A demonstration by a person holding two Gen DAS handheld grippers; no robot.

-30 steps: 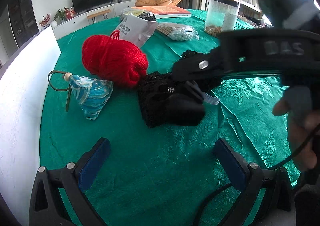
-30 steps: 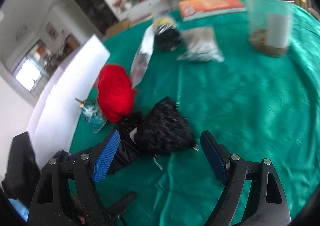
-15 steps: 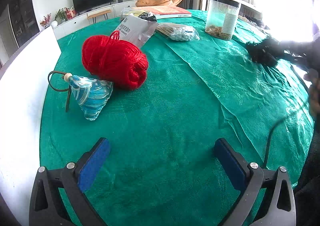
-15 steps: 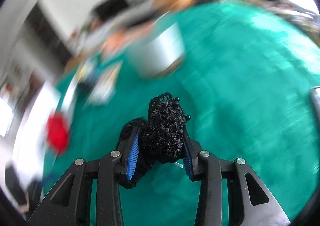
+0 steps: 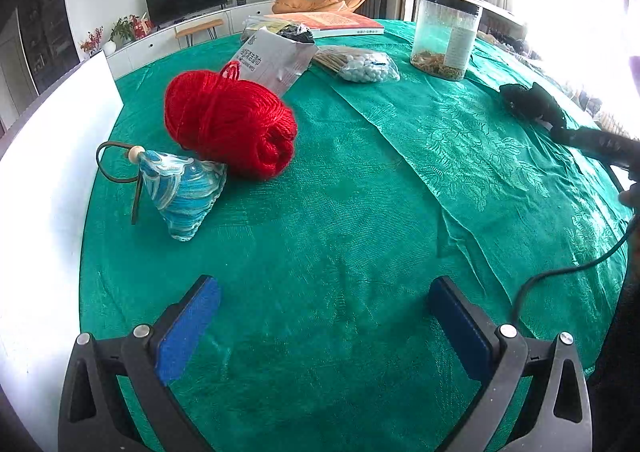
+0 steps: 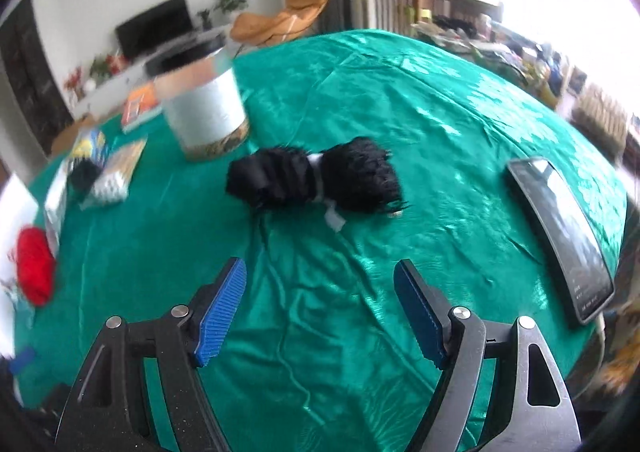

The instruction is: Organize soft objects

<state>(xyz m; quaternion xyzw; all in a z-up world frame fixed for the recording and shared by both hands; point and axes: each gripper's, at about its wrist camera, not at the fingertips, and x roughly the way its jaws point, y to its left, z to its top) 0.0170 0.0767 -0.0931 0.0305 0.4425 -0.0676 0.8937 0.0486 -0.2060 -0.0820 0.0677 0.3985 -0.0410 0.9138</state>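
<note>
Yarn ball (image 5: 230, 123), red, sits beside my blue pouch (image 5: 182, 197) on the green tabletop (image 5: 340, 232); left claw (image 5: 324, 326) spread, empty. Right view: black lace bundle (image 6: 316, 179) lies free beyond my right claw (image 6: 320, 312), whose jaws have just been opening.

A clear plastic jar (image 6: 202, 113) is standing far ahead-left of the right gripper; a phone (image 6: 560, 236) is lying face-up ahead-right. A silver pouch (image 5: 276, 59) and beaded bag (image 5: 366, 67) are sitting far ahead of the left gripper.
</note>
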